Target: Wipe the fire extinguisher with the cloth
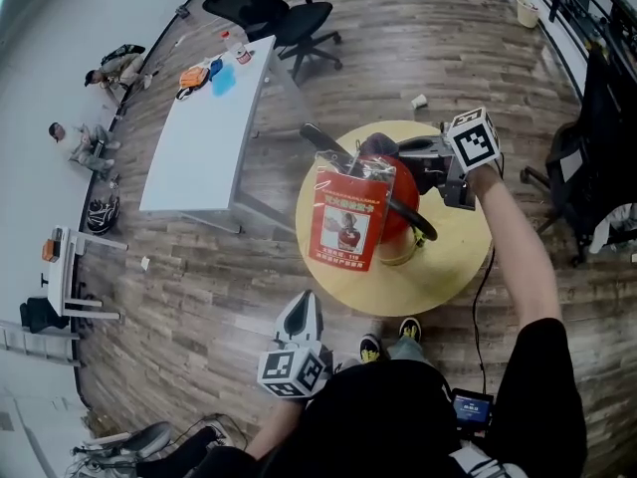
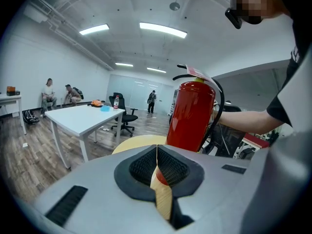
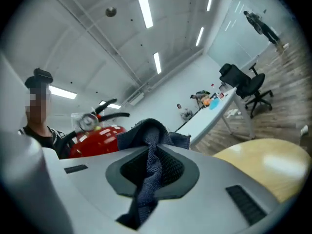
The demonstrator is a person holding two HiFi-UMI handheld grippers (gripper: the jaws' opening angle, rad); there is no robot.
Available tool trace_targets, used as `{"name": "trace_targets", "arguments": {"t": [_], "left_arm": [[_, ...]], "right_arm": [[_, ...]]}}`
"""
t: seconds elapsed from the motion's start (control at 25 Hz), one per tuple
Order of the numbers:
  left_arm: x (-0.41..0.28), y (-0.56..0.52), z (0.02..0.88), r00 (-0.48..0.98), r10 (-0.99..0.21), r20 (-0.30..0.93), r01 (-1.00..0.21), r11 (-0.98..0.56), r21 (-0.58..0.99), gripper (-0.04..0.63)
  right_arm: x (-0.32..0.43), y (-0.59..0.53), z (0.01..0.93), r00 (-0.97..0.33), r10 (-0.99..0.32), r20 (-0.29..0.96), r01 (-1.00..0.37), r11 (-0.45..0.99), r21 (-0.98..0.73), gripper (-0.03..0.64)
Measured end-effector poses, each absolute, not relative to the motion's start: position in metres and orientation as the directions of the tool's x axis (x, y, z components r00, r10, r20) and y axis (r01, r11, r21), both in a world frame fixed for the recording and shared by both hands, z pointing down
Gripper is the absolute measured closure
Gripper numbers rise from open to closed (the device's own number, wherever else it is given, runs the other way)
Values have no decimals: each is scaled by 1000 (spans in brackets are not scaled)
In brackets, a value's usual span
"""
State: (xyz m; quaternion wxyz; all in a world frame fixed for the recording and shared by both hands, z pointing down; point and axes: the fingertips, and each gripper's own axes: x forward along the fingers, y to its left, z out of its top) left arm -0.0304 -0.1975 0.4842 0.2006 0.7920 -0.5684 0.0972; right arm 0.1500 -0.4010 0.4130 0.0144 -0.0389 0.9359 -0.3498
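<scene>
The round worktop (image 1: 443, 277) carries the fire extinguisher (image 1: 403, 199) upright, and nothing steadies it. My right claw (image 3: 152, 156) pinches the cloth (image 3: 146, 140) by its top. My left claw (image 2: 157, 165) is pressed together, empty, well apart. A hard sideways wipe up there could topple it.

A red tag (image 1: 346, 222) hides much of the fire extinguisher (image 1: 400, 232), its print illegible

Red extinguisher upright, cloth up near its top

The fire extinguisher (image 1: 400, 205) stands on the round wooden table (image 1: 453, 267), with a black hose looped down its side and a red printed tag hanging off the handle. The blue-grey cloth (image 3: 141, 133) is bunched in the right gripper (image 3: 152, 152), maybe just touching the valve.
</scene>
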Motion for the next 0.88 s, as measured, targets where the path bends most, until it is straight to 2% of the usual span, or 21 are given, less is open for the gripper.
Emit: {"name": "trace_targets", "arguments": {"t": [0.12, 0.28, 0.44, 0.52, 0.68, 0.76, 0.88], "left_arm": [[-27, -195, 483, 355, -858, 372, -931, -291, 219, 572], [-22, -193, 481, 379, -854, 355, -921, -313, 230, 572], [-20, -189, 482, 392, -850, 352, -916, -322, 241, 572], [-20, -189, 482, 392, -851, 349, -915, -324, 239, 572], [-23, -190, 486, 387, -849, 358, -918, -319, 237, 572], [-22, -186, 490, 388, -844, 370, -917, -314, 246, 572], [-22, -184, 489, 382, -846, 371, -919, -304, 253, 572]], "right_arm": [[164, -388, 357, -991, -116, -62, -58, 807, -587, 572], [181, -364, 321, -976, -192, -100, -117, 858, -499, 572], [201, -344, 336, -936, -322, -146, -206, 833, -514, 572], [207, -342, 362, -925, -359, -125, -236, 800, -551, 572], [203, -350, 435, -927, -375, 29, -311, 719, -621, 572], [200, -355, 482, -914, -350, 204, -398, 686, -609, 572], [193, -359, 552, -822, -252, 511, -518, 705, -485, 572]]}}
